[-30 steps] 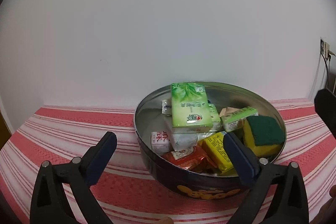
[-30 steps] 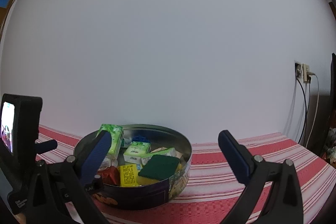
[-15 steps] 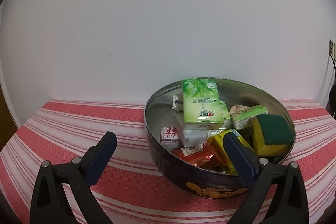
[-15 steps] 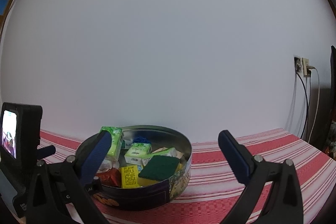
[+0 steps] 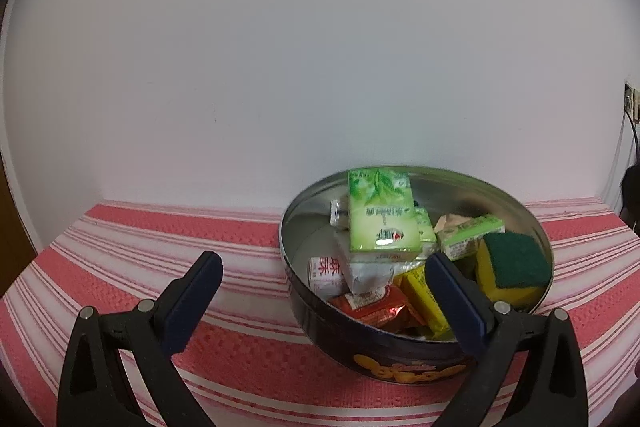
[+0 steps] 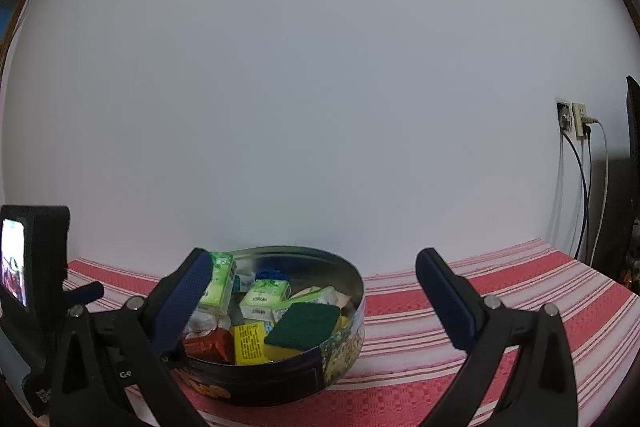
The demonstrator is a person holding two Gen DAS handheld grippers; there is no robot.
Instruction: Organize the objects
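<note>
A round metal tin [image 5: 304, 227] with dark printed sides stands on the striped cloth, filled with several small items. A green tissue pack [image 5: 382, 215] lies on top, a yellow-and-green sponge [image 5: 512, 265] at the right, yellow [image 5: 420, 291] and red [image 5: 376, 309] packets at the front. My left gripper [image 5: 320, 267] is open and empty, just in front of the tin's left side. In the right wrist view the tin [image 6: 352, 307] sits low left; my right gripper [image 6: 312, 267] is open and empty above its right side. The left gripper's body [image 6: 36, 267] shows at the far left.
A red-and-white striped tablecloth [image 5: 160, 247] covers the table up to a plain white wall. A wall socket with hanging cables [image 6: 576, 123] is at the right, beside a dark object [image 6: 632, 187] at the table's right end.
The left gripper has drifted left and slightly back, so the tin sits further right in its view. The right gripper has barely moved. Both stay open.
</note>
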